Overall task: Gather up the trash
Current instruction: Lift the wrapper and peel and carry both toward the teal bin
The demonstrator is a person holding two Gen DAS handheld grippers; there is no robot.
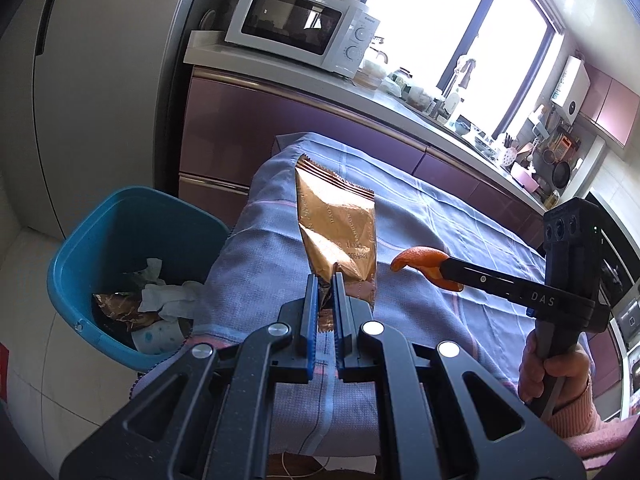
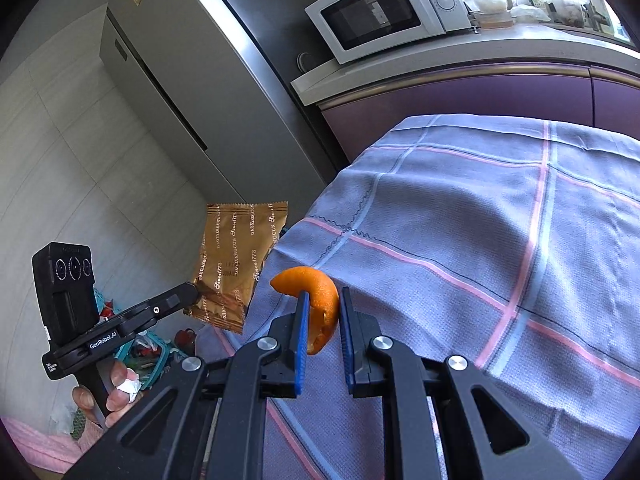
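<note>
My left gripper [image 1: 325, 280] is shut on the lower edge of a gold snack wrapper [image 1: 338, 224], held upright above the checked cloth; the wrapper also shows in the right wrist view [image 2: 234, 260]. My right gripper [image 2: 324, 294] is shut on a curved orange peel [image 2: 316, 296], held just above the cloth; the peel also shows in the left wrist view [image 1: 420, 260]. A blue trash bin [image 1: 80, 240] stands on the floor left of the table, with tissues and another gold wrapper inside.
The table is covered by a blue checked cloth [image 2: 480, 240]. Purple cabinets with a white microwave [image 1: 304, 24] stand behind. A grey fridge [image 2: 180, 80] is at the left. A green basket [image 2: 148, 352] with items sits on the floor.
</note>
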